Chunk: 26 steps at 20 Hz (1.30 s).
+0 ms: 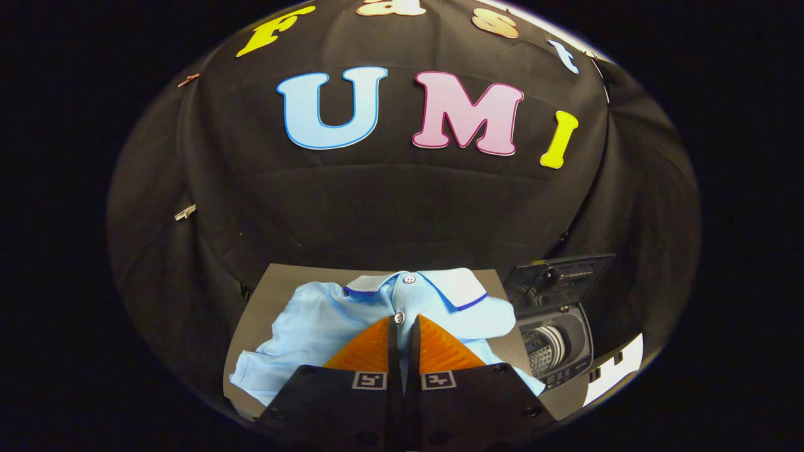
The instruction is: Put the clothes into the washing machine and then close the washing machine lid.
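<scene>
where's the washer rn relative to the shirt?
In the gripper view, the small dark toy washing machine stands with its lid up beside the light blue collared shirt, off to the right of the nearly closed gripper fingers.

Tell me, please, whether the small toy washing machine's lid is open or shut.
Open: the dark washing machine lid stands raised behind the small grey toy washing machine, exposing its drum. The hand-held gripper fingers sit nearly closed over the light blue shirt.

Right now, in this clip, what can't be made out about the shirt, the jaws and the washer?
- Grip: the gripper has its jaws nearly together over the light blue shirt; whether cloth is pinched is hidden by the fingers.
- Shirt's lower front: covered by the gripper body.
- Washing machine, lid up: the drum's depth is too small to judge.
- Control panel: too small to read.
</scene>
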Each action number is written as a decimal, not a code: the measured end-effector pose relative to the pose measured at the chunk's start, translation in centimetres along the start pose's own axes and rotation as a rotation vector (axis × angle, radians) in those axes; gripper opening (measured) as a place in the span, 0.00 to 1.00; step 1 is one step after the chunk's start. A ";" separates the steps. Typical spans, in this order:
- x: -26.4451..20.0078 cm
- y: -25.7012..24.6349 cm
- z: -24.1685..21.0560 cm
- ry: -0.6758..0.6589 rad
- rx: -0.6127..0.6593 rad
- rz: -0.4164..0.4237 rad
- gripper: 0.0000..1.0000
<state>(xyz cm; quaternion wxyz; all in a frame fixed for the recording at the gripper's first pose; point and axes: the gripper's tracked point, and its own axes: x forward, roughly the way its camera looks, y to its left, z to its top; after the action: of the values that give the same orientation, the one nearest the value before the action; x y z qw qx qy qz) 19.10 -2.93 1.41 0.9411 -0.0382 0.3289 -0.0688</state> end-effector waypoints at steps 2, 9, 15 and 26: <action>-0.7 -0.9 1.1 -0.026 -0.020 -0.003 0.05; -2.5 -5.9 4.2 -0.087 -0.042 0.023 0.05; -3.0 -13.0 6.1 -0.125 -0.039 0.019 0.05; -1.4 -26.0 6.0 -0.125 -0.017 -0.050 0.05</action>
<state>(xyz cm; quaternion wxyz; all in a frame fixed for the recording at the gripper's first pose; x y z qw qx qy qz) 19.03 -28.28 10.02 0.9573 -0.0587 0.2692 -0.0871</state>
